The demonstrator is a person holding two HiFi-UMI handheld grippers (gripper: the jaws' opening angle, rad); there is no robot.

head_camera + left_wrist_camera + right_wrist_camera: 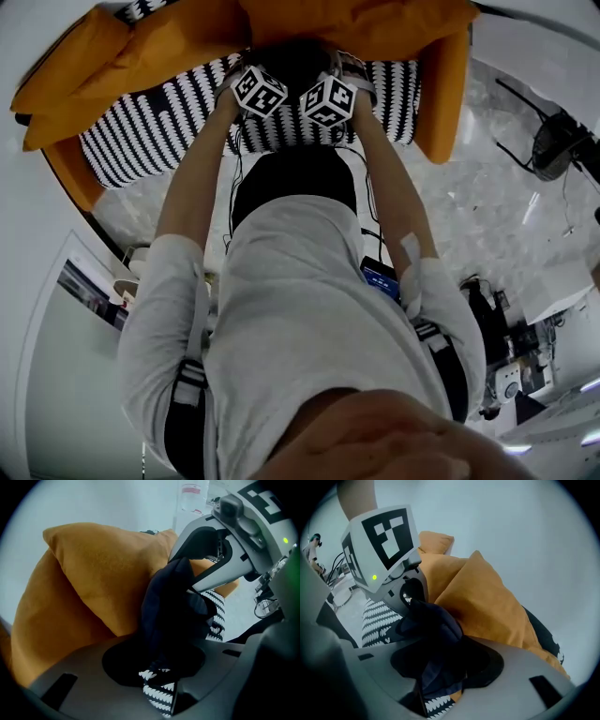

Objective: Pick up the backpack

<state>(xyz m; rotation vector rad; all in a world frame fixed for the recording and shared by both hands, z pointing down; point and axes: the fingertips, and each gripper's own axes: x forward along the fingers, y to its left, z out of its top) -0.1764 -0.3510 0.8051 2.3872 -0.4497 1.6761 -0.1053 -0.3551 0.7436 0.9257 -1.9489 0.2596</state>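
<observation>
Big orange armchair (441,84) with black-and-white patterned seat (150,131), filling the top of the head view. Plump orange fabric cushions (93,588) propped at the back.

On the seat, up against those cushions: dark navy soft fabric backpack (171,611), top bunched upward between the two tools.

Left gripper (161,660) pointing steeply down, jaws drawn to a narrow gap with a fold of the dark fabric clamped in it. Sliver of patterned seat showing below. Right gripper (440,667) just beside it, likewise pinching a wad of the same fabric, jaws narrow. Both grips close together at the bag's top, almost touching in the head view.

Judged step: grasp about made, lift not yet begun, bag seemingly at rest on the seat.

Next move: straight pull upward with both hands together, pinch kept firm. Thin slack fabric, so likely to stretch and sag before bearing weight. Worth lifting evenly and clear of the cushions to avoid dragging one along.
</observation>
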